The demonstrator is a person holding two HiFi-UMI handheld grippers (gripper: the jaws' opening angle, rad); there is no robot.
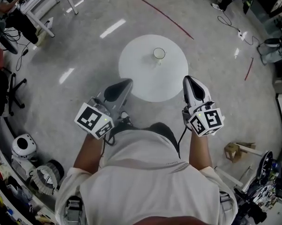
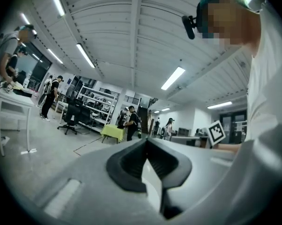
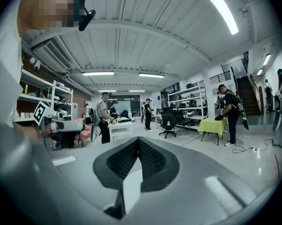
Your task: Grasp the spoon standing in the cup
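1. Nearest in, the left gripper [image 1: 126, 83] sits off the near-left edge of the table [image 1: 145, 81], jaws pressed together, nothing between.
2. The right gripper [image 1: 188, 80] is at the near-right edge, jaws also together and empty.
3. Farther on, the cup [image 1: 159, 54] stands toward the far edge, ahead between both and, I'd say, slightly nearer the right. The spoon is too small to make out and is presumably upright.

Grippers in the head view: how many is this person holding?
2. The left gripper is by the round white table's near-left edge, the right gripper by its near-right edge, both with jaws shut. None seems hidden.
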